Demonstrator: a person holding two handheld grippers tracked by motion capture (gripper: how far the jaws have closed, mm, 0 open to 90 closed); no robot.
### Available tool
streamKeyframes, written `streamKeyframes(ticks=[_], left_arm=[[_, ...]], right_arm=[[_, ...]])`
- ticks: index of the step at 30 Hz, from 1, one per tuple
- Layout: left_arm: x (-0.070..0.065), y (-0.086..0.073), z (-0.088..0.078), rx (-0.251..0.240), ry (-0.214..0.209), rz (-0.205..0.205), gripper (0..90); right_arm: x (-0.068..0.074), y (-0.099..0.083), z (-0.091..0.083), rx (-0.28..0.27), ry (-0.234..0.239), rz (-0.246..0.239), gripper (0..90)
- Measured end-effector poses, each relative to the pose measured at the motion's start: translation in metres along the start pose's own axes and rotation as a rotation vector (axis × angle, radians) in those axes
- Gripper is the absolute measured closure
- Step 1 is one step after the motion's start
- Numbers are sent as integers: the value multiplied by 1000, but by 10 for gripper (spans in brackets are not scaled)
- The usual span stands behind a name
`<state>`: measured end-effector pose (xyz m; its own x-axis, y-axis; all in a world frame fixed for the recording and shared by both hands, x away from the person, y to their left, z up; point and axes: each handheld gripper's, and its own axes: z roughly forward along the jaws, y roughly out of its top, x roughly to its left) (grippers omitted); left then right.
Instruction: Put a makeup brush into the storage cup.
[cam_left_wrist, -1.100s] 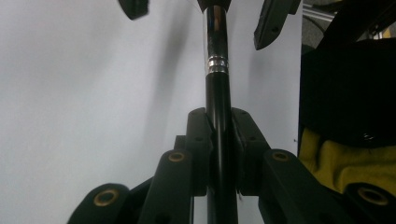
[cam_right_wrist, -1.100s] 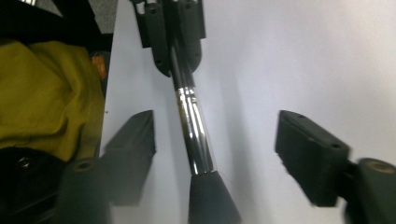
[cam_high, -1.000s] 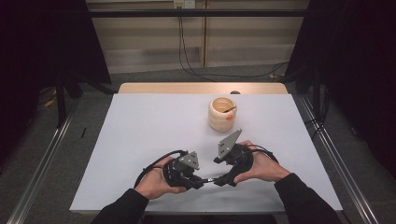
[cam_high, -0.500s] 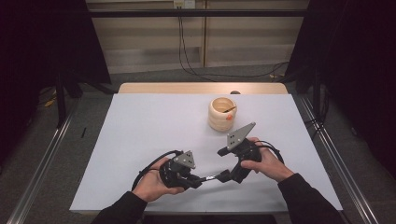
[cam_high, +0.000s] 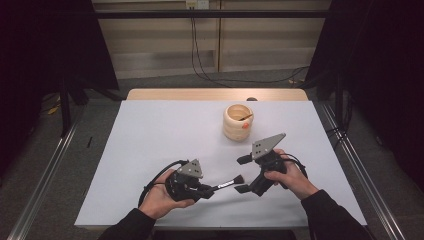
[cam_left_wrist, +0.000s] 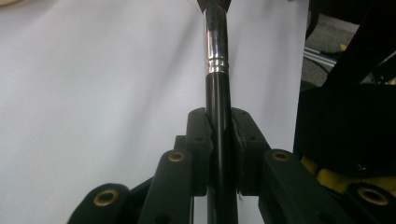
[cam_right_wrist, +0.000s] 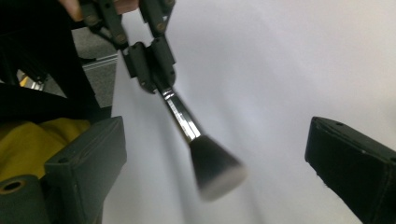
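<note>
The left gripper (cam_high: 212, 189) is clenching a makeup brush (cam_high: 227, 183) by its glossy black handle; in the left gripper view the matte black pads (cam_left_wrist: 198, 140) are pressing on the round stem from both sides, and beyond them the handle is giving way to a polished, ringed metal ferrule. In the high view the brush is lying almost level just above the table (cam_high: 150, 140), low and a little right of centre, pointing toward three o'clock, its dark flared head at the far end.

The right gripper (cam_high: 242, 174) is standing released — its jaws have just been opening and are now spread wide, with nothing pressed between them. It is sitting just beside the brush head at about three o'clock from it, angled back toward the left hand. In the right gripper view the soft, conical bristle tuft (cam_right_wrist: 215, 169) is hanging blurred between the two blocky black jaws, clear of both.

A smooth white sheet is covering the table. Toward twelve o'clock from the grippers, well apart, a pale wooden cup (cam_high: 238, 121) with a ribbed, stacked-ring wall is standing upright — a small orange spot is showing on its side.
</note>
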<state>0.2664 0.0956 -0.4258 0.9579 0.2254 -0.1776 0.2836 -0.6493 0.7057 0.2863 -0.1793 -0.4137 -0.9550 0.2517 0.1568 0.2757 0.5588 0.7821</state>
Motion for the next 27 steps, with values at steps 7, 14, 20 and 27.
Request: streamKeyframes(ticks=[7, 14, 20, 27], left_arm=[[0, -3, -4, -31, 18, -27, 792], [-1, -6, -8, -75, 36, -27, 793], [-3, -6, -11, -108, 42, -37, 793], [-4, -6, -17, -160, 75, -38, 793]], right_arm=[[3, -3, 0, -75, -15, 14, 46], [4, -5, 0, -123, -39, 7, 29], [3, -8, -3, -173, -33, 6, 36], [3, -9, -2, -212, -15, 28, 51]])
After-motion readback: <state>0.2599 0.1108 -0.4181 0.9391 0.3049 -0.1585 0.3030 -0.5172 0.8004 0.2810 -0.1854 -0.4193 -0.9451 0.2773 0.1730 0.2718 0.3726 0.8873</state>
